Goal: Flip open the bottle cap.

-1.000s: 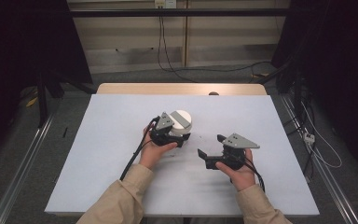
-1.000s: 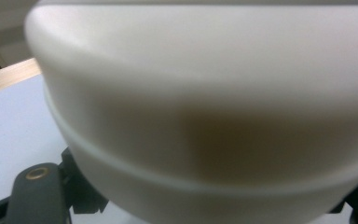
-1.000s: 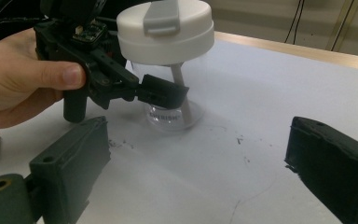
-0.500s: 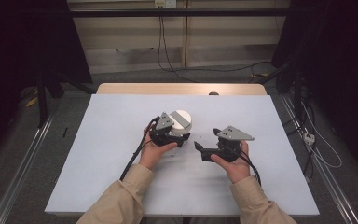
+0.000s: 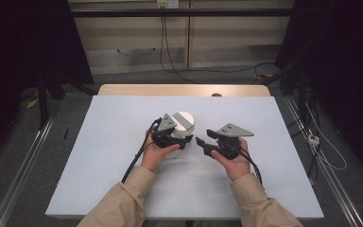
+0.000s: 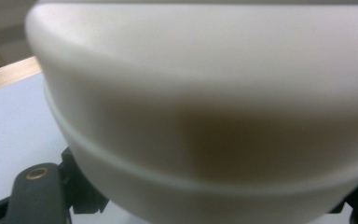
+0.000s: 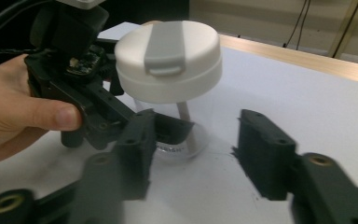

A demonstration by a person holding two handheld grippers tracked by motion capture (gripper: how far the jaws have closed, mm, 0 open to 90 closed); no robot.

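Near mid-surface, left gripper (image 5: 182, 138) apparently clamps the clear bottle with a white round flip-top lid (image 7: 168, 60); bring the wide-open, empty right gripper (image 7: 193, 144) squarely around that lid.

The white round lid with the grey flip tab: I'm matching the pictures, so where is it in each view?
High view: white round lid sits mid-table, beside the left gripper.
Left gripper view: its white side wall looms close and blurred.
Right gripper view: upper centre.
Shared landmark: the pale table cover.
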